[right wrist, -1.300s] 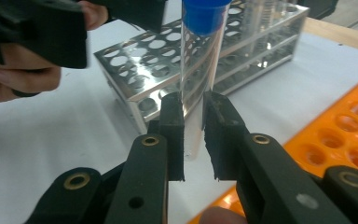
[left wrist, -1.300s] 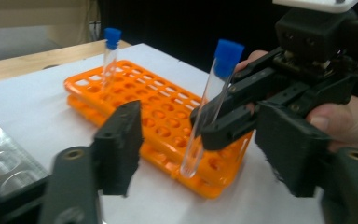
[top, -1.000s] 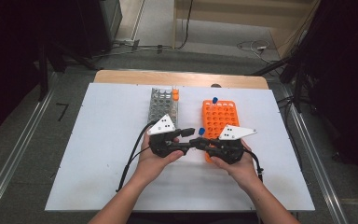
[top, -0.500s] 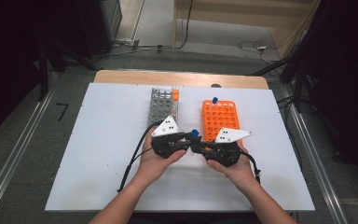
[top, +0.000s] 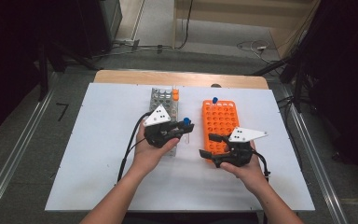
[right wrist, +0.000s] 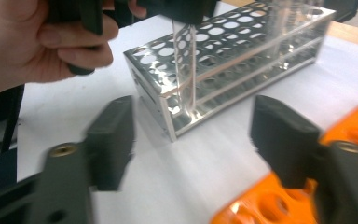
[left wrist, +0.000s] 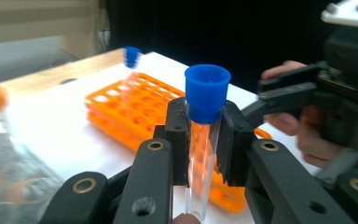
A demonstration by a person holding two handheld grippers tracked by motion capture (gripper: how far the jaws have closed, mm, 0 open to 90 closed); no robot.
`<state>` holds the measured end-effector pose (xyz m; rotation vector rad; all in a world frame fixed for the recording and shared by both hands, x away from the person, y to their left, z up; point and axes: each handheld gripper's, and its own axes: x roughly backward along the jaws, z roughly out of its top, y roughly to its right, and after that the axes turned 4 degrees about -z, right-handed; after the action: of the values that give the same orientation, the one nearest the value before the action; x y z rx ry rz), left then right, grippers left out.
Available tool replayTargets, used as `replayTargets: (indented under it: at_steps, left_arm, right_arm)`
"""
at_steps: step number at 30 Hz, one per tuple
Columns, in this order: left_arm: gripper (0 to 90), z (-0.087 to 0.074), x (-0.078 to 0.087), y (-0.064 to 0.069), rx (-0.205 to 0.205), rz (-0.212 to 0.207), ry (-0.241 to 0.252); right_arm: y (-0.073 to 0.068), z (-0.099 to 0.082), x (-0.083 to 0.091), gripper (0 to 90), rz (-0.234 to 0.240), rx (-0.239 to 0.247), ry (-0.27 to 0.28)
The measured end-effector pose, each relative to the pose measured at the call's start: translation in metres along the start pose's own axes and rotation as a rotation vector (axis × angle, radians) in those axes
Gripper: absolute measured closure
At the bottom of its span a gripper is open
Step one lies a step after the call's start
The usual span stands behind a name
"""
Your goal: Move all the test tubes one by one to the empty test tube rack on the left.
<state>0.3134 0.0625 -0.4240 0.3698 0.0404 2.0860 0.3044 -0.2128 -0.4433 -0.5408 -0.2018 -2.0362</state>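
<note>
The white table [top: 98,158] is filling the middle of the high view, carrying a metal rack [top: 164,100] at upper centre and an orange rack [top: 220,122] just right of it. A blue-capped tube [top: 213,101] is standing at the orange rack's far edge.

A second ago both pairs of tongs were meeting over the gap between the racks. Now they are sitting apart: the left tongs [top: 184,128] are hovering by the metal rack's near end, and the right tongs [top: 209,145] are lying over the orange rack's near corner.

The left tongs are clamping a clear tube with a blue cap [left wrist: 205,121] just under the cap, holding it upright. The right tongs have just been opening and are standing wide with nothing between them.

That looks like a finished handover, leaving the left hand to seat the tube in the metal rack.
</note>
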Motion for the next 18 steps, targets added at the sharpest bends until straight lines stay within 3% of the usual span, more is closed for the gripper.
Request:
replayTargets:
  at_steps: [3,7,18]
  left_arm:
    - [77.4,0.006,0.004,-0.009,-0.002,0.029,0.011]
    - [77.4,0.012,0.009,-0.021,-0.002,0.071,0.023]
    - [77.4,0.019,0.011,-0.053,0.013,0.177,0.049]
  right_arm:
    - [0.006,-0.004,0.009,11.2,-0.018,-0.004,-0.002]
    - [0.015,-0.013,0.019,0.0,-0.007,-0.028,-0.006]
    - [0.038,-0.025,0.029,0.0,-0.034,-0.089,0.018]
